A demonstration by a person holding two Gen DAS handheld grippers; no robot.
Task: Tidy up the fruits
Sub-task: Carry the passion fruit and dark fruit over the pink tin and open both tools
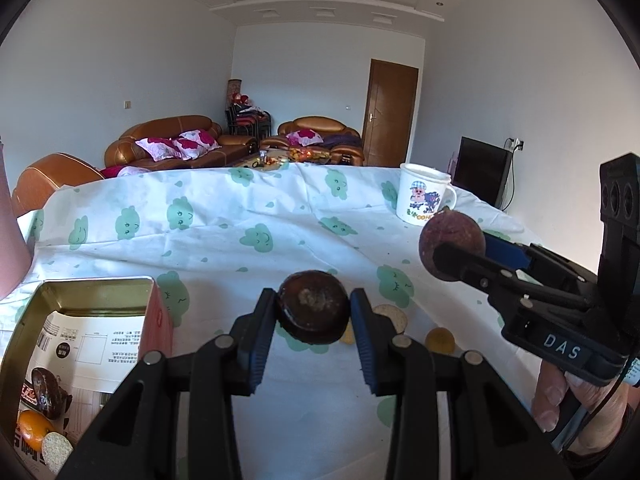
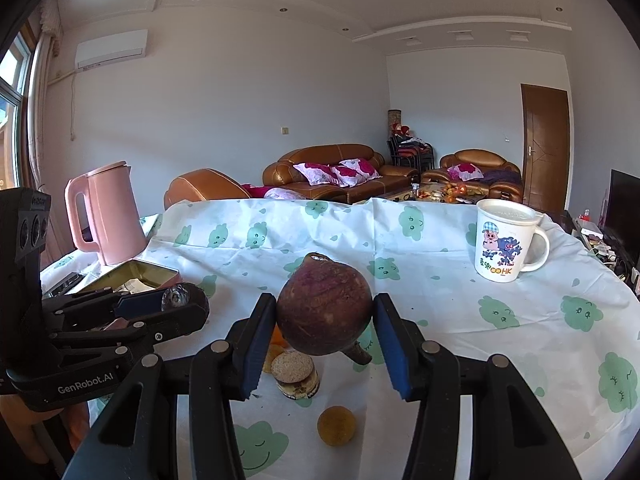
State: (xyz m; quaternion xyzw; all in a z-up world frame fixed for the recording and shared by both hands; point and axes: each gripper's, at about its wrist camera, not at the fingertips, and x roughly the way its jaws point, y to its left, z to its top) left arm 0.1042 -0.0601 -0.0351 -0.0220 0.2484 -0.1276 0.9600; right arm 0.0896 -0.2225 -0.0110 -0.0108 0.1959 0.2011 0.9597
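My left gripper (image 1: pixel 314 312) is shut on a dark brown round fruit (image 1: pixel 313 311), held above the tablecloth. It shows in the right wrist view (image 2: pixel 182 300) at the left, above the tin. My right gripper (image 2: pixel 325 310) is shut on a larger purple-brown fruit with a stem (image 2: pixel 324 306), also lifted; it appears in the left wrist view (image 1: pixel 452 245) at the right. An open metal tin (image 1: pixel 80 320) at the lower left holds an orange (image 1: pixel 34 428), a round cracker and a snack packet. A small yellow fruit (image 2: pixel 336 426) lies on the cloth.
A round cracker (image 2: pixel 292 366) lies on a small jar on the cloth. A white cartoon mug (image 2: pixel 506 240) stands at the far right. A pink kettle (image 2: pixel 106 216) stands at the far left behind the tin (image 2: pixel 140 276). Sofas lie beyond the table.
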